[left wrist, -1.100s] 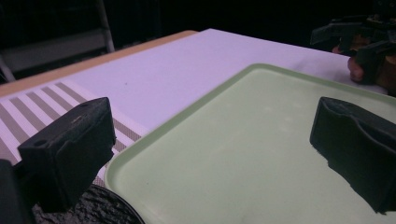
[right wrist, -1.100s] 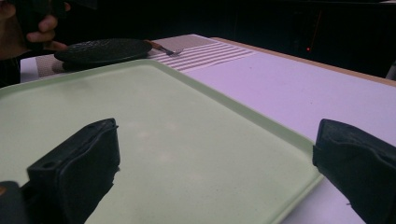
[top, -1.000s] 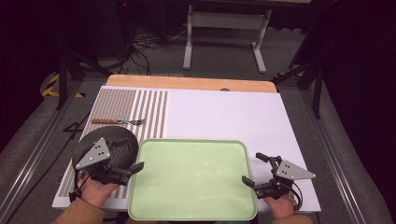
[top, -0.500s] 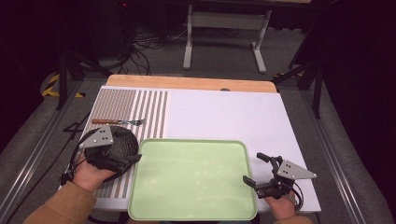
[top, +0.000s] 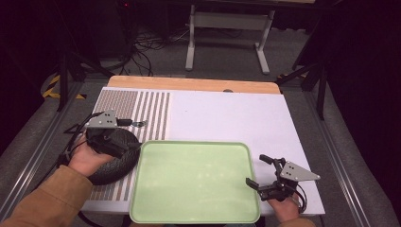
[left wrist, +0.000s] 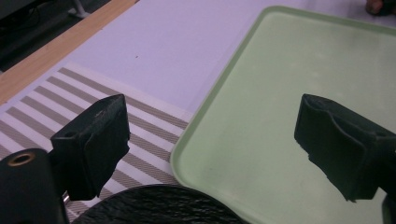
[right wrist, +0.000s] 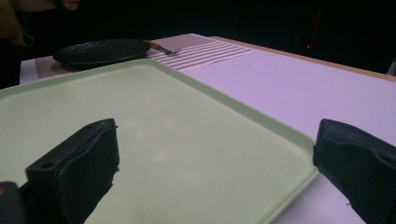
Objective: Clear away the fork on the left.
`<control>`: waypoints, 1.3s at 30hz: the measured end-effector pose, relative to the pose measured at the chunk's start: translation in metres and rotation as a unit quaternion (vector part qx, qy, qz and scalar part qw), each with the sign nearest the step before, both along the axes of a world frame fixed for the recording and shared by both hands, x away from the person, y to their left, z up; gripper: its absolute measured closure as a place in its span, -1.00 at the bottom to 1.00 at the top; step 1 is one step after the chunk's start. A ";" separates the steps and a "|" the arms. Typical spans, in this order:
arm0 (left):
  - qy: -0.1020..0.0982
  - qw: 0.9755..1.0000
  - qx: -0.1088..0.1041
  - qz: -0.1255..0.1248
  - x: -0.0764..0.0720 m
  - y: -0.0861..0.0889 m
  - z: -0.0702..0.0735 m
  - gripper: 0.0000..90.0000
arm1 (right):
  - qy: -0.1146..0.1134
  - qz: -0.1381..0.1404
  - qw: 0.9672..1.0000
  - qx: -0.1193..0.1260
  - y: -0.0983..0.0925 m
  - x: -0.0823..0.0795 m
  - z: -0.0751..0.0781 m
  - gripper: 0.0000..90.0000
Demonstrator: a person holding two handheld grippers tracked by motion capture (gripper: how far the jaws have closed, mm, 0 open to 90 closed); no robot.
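Left claw (top: pixel 124 147) hangs over the black plate (top: pixel 113 165) at the counter's (top: pixel 227 113) near-left corner, on the striped placemat (top: pixel 142 106). Its jaws stand apart with nothing between them; they have just been closing a little. In the left gripper view the plate's dark textured rim (left wrist: pixel 159 205) sits below the jaws, tight against the green tray's (left wrist: pixel 261 121) corner, possibly touching it. The tray (top: pixel 196 182) lies flat at the near middle of the counter. A fork (top: pixel 137 124) rests on the placemat just behind the plate; its handle is hidden by the gripper. Right claw (top: pixel 259 171) holds at the tray's right edge, jaws wide apart and gripping nothing; the right gripper view shows them straddling the tray's rim (right wrist: pixel 280 126).
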State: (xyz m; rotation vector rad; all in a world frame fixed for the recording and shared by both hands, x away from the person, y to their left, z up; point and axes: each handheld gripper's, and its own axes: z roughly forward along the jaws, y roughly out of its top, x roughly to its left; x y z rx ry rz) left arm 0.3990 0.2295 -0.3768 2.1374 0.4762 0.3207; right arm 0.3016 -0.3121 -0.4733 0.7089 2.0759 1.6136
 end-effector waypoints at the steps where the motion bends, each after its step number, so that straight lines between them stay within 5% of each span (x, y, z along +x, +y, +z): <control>1: 0.001 1.000 0.006 0.000 0.003 0.001 0.002 -0.73 | 0.000 0.001 1.000 0.000 0.000 0.000 0.000 -0.97; 10: 0.006 0.999 0.043 0.000 0.026 0.005 0.014 -0.70 | 0.000 0.004 1.000 0.000 0.000 0.000 0.000 -0.97; 27: 0.028 0.995 0.092 0.018 0.064 0.017 0.010 -0.67 | 0.002 0.005 1.000 0.001 0.000 0.000 0.000 -0.97; 39: 0.046 0.993 0.096 0.049 0.087 0.023 -0.005 -0.68 | 0.002 0.006 1.000 -0.001 0.001 0.000 -0.001 -0.97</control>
